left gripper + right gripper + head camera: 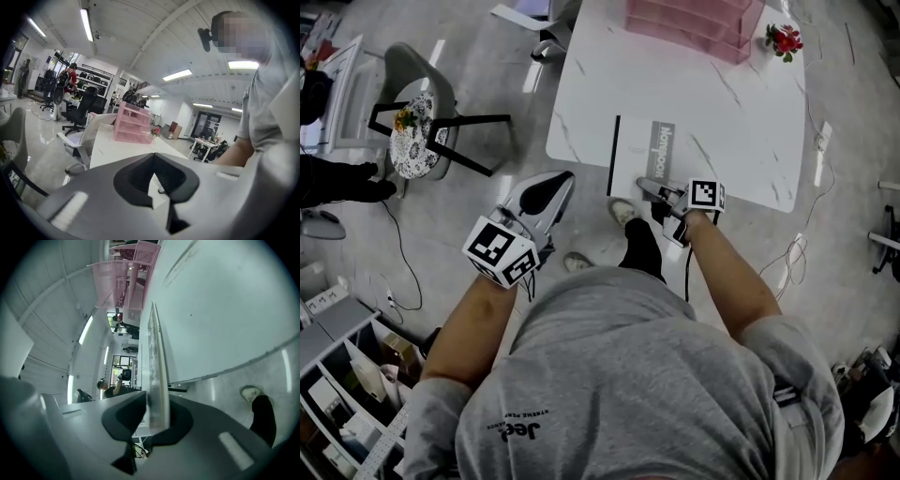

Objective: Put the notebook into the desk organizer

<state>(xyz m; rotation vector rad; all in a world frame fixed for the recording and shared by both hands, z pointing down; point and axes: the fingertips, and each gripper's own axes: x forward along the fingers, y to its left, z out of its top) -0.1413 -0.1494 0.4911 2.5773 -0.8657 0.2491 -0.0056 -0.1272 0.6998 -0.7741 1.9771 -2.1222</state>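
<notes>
Where the notebook [639,155] lies flat on the white table [741,127], at the edge nearest me, my right gripper [649,185] has its jaws clamped on the book's near border. In the right gripper view the notebook [157,357] runs edge-on straight out from between the jaws, close along the tabletop [225,310]. Its cover is white with a black spine on the left, and a grey band [663,145] down the cover reads "Notebook". My left gripper [546,197] hangs off the table over the floor, well apart from the book, jaws together on nothing.

The pink desk organizer [694,23] stands at the far end of the table, with a small bunch of red flowers [784,39] just beside it. Only the head view shows the cover's print and the grey chair [417,122] off to the left. The left gripper view shows the organizer [132,124] from the side, its tiers open, with office chairs and ceiling lights behind it.
</notes>
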